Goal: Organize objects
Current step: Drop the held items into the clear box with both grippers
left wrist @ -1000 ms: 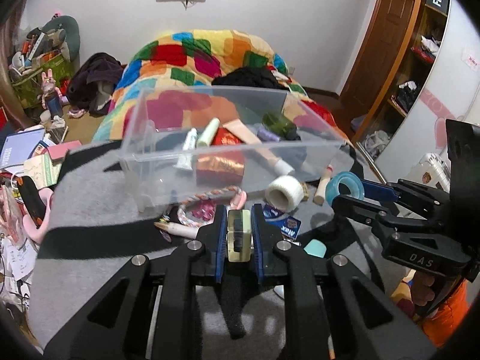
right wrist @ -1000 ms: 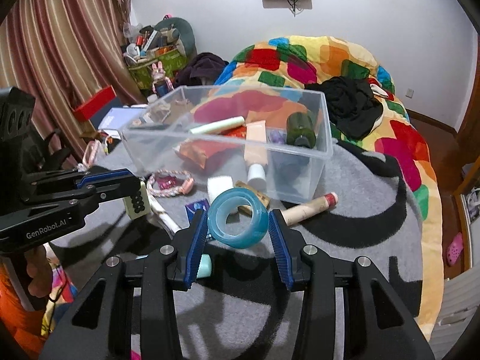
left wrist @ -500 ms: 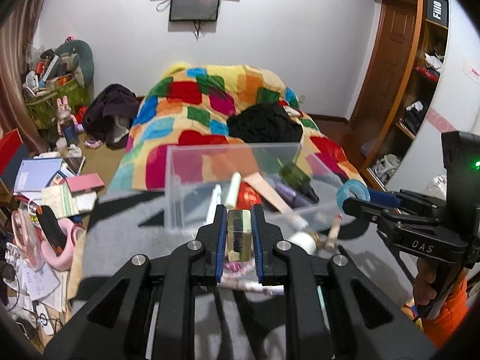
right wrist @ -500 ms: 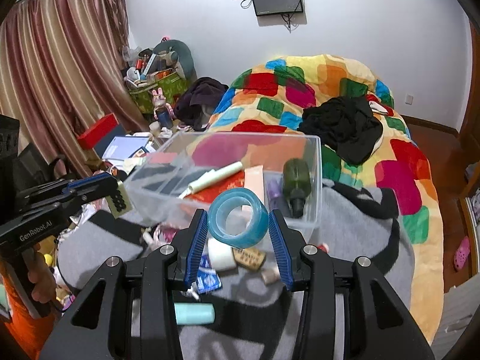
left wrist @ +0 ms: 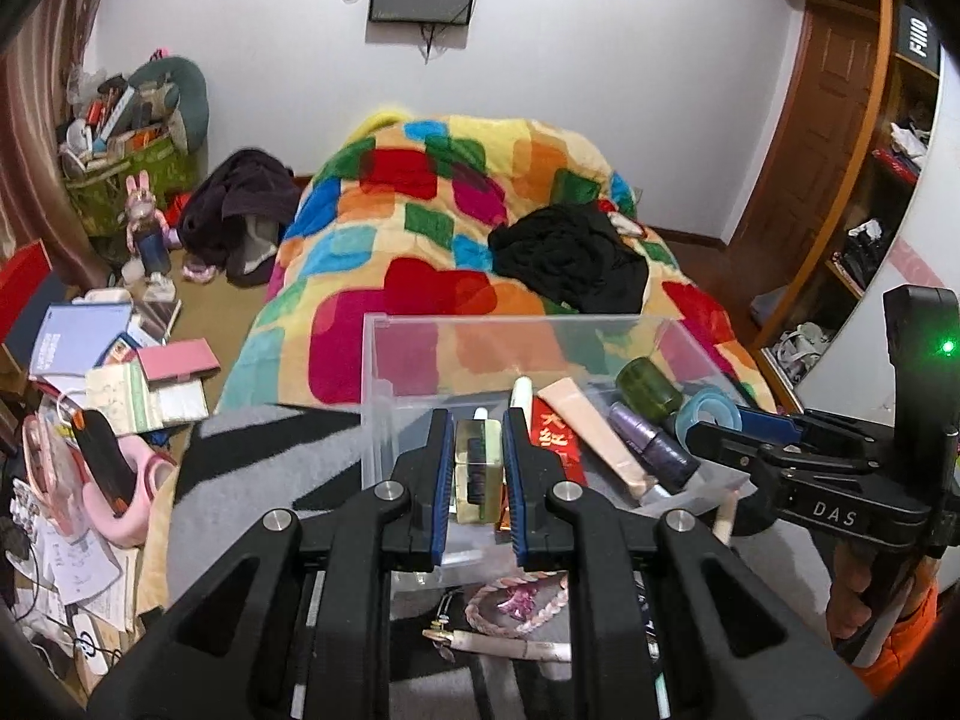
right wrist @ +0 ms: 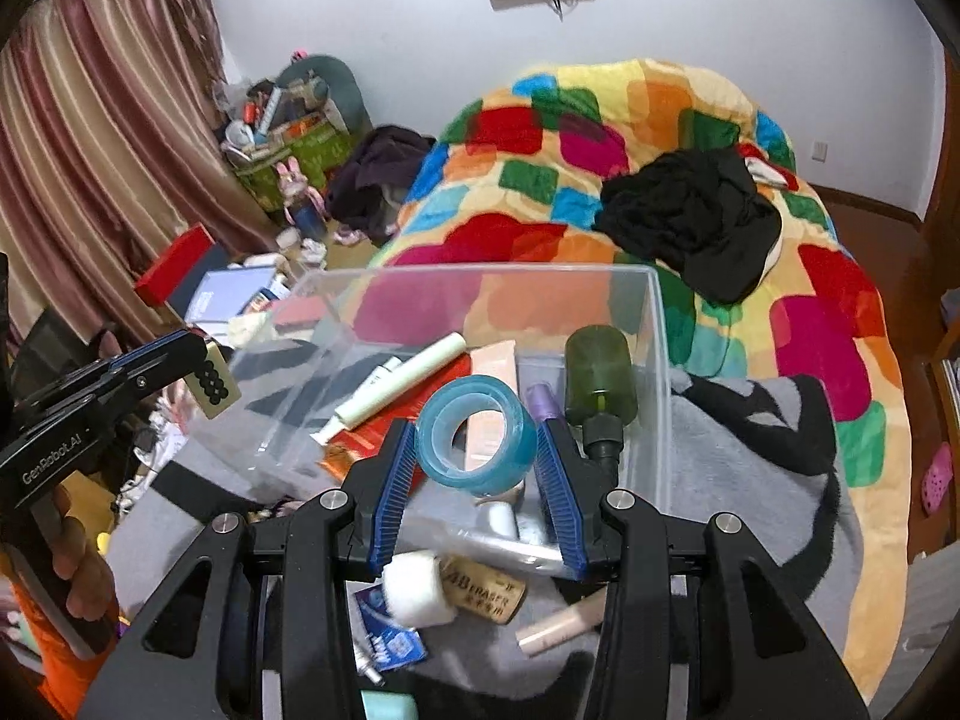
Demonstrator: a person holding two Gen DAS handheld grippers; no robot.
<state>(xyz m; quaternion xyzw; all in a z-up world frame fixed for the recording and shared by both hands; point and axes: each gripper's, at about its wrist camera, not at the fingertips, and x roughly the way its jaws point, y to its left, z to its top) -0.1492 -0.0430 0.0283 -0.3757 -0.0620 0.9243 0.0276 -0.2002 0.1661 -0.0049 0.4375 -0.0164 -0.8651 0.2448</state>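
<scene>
Over one clear bin (right wrist: 654, 324), two tools, one tape roll (right wrist: 477, 432), one small bottle (left wrist: 478, 468)

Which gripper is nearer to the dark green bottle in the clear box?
Right. The right gripper, holding the blue tape roll, is just beside the dark green bottle. The left gripper is farther across the clear box.

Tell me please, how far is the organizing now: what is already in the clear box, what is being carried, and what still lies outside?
Done: the clear box already holds a green bottle, a white tube and a beige tube.
In hand: the left gripper grips a small yellowish bottle; the right gripper grips a blue tape roll, both above the box.
Left: a white roll, an eraser and a pink bracelet lie outside.
</scene>
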